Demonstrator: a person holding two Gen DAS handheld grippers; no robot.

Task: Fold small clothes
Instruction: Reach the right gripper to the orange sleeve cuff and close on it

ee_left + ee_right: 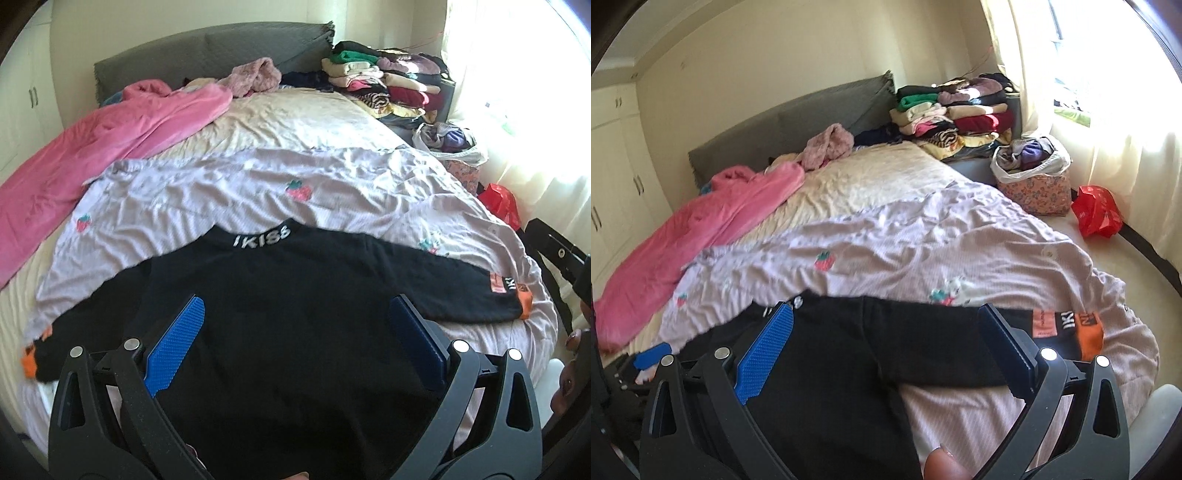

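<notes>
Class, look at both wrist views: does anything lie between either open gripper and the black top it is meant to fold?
Nothing visible does. The black top lies spread on the lilac strawberry sheet, directly under the open left gripper and right gripper.

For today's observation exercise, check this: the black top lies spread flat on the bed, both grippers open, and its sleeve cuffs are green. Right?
Not quite. The black top lies spread flat, and the left gripper and right gripper are both open, but the sleeve cuffs are orange, as the right wrist view shows.

Top (pixel 280 295) on sheet (pixel 258 184), blanket (pixel 110 125) left, clothes stack (pixel 388 81) behind right
</notes>
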